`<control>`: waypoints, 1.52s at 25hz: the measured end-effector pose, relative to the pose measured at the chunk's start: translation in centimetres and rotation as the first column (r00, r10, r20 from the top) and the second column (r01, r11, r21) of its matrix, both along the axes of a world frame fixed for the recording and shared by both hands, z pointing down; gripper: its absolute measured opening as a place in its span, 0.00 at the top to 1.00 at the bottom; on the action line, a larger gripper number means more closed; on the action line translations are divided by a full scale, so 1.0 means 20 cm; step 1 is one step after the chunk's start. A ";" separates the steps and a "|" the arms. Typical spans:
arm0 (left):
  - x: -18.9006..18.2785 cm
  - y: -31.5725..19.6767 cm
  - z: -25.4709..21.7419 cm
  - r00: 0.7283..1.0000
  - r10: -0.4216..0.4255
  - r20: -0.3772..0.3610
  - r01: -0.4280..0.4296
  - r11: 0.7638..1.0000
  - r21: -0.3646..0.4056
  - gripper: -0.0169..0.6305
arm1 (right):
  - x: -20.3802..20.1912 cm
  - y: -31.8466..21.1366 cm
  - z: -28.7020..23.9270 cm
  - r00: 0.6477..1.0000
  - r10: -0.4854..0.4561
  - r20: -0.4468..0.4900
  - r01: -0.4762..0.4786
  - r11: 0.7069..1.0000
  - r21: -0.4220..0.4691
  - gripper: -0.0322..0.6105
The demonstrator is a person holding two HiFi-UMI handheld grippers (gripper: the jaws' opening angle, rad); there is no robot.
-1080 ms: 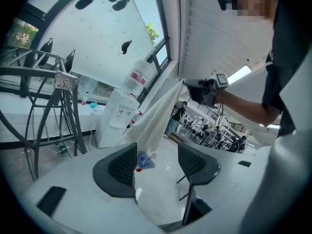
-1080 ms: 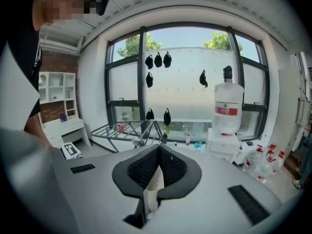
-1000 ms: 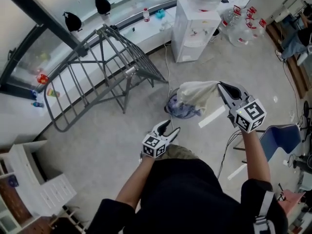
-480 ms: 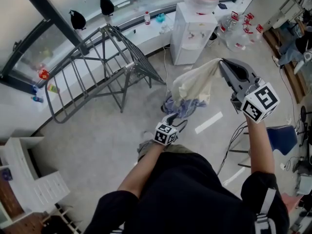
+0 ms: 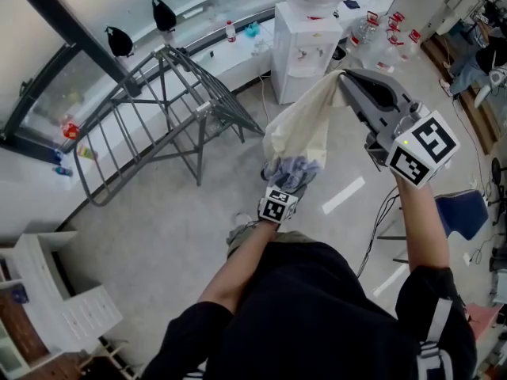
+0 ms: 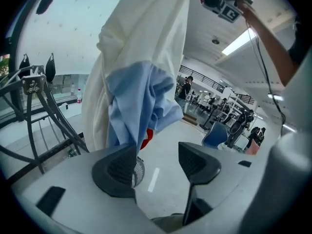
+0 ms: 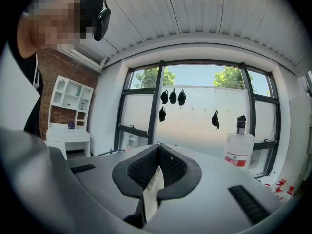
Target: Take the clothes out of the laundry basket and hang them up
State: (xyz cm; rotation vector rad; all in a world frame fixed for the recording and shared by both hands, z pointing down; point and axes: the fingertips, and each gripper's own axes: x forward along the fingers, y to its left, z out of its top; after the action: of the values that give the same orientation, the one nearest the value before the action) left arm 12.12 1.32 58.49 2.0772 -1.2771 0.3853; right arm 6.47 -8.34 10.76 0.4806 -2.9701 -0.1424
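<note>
right claw: held high on an outstretched arm, pointing near level, jaws pressed together on a strip of cream cloth | left claw: low before the torso, forearm extended, tilted downward, jaws apart, gripping nothing

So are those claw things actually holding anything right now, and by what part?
The right gripper pinches the cream garment by its top edge; a blue garment hangs with it. The left gripper holds nothing, its jaws apart.
</note>
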 end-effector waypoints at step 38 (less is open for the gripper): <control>-0.52 -0.19 -0.78 0.972 -0.228 -0.061 0.236 0.920 0.314 0.96 | 0.41 -0.23 0.19 0.986 0.163 -0.036 -0.164 0.986 -0.020 0.95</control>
State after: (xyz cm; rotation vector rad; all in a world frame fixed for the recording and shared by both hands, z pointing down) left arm 1.76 -2.43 42.90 2.1465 -1.6405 0.0477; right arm 14.70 -12.89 14.58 0.7086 -2.8794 -0.0986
